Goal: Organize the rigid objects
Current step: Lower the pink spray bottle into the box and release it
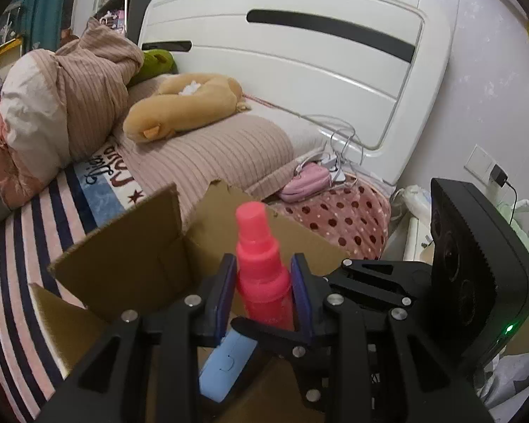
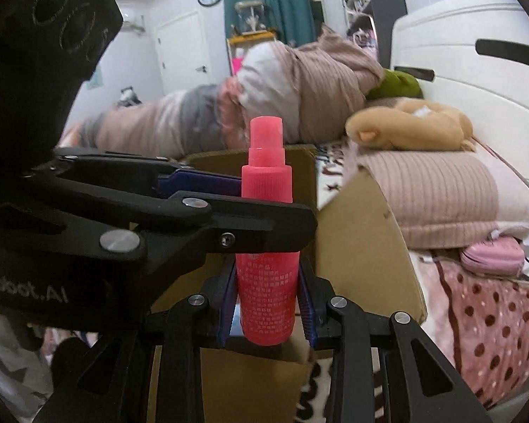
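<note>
**A:** The pink spray bottle [image 2: 266, 246] stands upright in the centre of the right wrist view, held above the open cardboard box [image 2: 366, 239]. Which tool has it?

**B:** Both, it seems. The right gripper [image 2: 267, 303] has its blue pads [image 2: 306, 305] pressed against the printed lower body of the bottle, low in the middle of the frame. The left gripper [image 2: 264, 208] reaches in from the left edge and crosses the bottle just under its ribbed collar.

**A:** Is the left one really clamped on it?

**B:** In the left wrist view the left gripper [image 1: 263, 289] has its pads [image 1: 225, 292] narrowed onto the bottle's [image 1: 262, 282] shoulder, touching on both sides. The right tool [image 1: 388, 292] comes in from the right of that frame; its pads are hidden behind the bottle there, so that view alone does not settle its grip.

**A:** And inside the box [image 1: 130, 264]?

**B:** A light blue object [image 1: 225, 366] shows at the bottom centre, below the bottle, probably resting on the box floor, though the fingers cover much of it.

**A:** Surroundings?

**B:** The box sits on a bed with a striped sheet [image 1: 14, 264]. A tan plush toy [image 1: 183, 105] lies on a ribbed pillow [image 1: 215, 155] in the upper middle, and a small pink pouch [image 1: 305, 181] rests to the right of centre.
</note>
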{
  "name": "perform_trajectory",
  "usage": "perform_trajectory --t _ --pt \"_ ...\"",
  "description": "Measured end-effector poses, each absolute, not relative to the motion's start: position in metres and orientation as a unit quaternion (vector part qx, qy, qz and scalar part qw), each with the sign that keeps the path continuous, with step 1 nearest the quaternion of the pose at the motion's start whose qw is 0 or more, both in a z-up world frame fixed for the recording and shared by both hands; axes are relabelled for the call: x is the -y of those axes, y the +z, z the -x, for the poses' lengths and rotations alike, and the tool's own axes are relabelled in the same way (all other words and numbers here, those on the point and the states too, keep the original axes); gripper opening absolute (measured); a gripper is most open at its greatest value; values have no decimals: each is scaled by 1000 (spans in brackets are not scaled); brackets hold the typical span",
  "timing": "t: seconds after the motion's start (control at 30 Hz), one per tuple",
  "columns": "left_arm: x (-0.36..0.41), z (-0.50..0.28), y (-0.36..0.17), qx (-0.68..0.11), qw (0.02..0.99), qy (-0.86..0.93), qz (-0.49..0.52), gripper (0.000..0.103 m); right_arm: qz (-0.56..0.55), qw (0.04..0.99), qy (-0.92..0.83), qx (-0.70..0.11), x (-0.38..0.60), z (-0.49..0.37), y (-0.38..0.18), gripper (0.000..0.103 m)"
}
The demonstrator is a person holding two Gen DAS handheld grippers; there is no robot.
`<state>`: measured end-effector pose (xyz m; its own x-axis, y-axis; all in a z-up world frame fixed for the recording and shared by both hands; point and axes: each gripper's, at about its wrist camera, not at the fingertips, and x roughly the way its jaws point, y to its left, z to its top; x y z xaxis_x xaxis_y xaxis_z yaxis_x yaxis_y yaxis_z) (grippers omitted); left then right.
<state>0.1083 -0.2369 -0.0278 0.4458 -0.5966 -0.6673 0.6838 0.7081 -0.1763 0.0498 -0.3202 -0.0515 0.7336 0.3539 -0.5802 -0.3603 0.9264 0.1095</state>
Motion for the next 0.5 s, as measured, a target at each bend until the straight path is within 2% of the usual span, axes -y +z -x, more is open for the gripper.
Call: perform_trajectory --t 0.17,0.27,0.43,0.5 --pt "243 -111 -33 -376 845 -376 -64 29 16 930 163 -330 323 -50 -61 27" --pt "242 -112 -34 -378 845 -373 -62 35 20 929 162 -333 322 -48 -61 29" --pt "233 -108 -28 -372 850 -368 -60 36 20 931 153 -332 320 -47 -56 31" --pt "225 -105 -22 -366 855 -363 -57 41 20 932 150 -330 320 -46 -53 31"
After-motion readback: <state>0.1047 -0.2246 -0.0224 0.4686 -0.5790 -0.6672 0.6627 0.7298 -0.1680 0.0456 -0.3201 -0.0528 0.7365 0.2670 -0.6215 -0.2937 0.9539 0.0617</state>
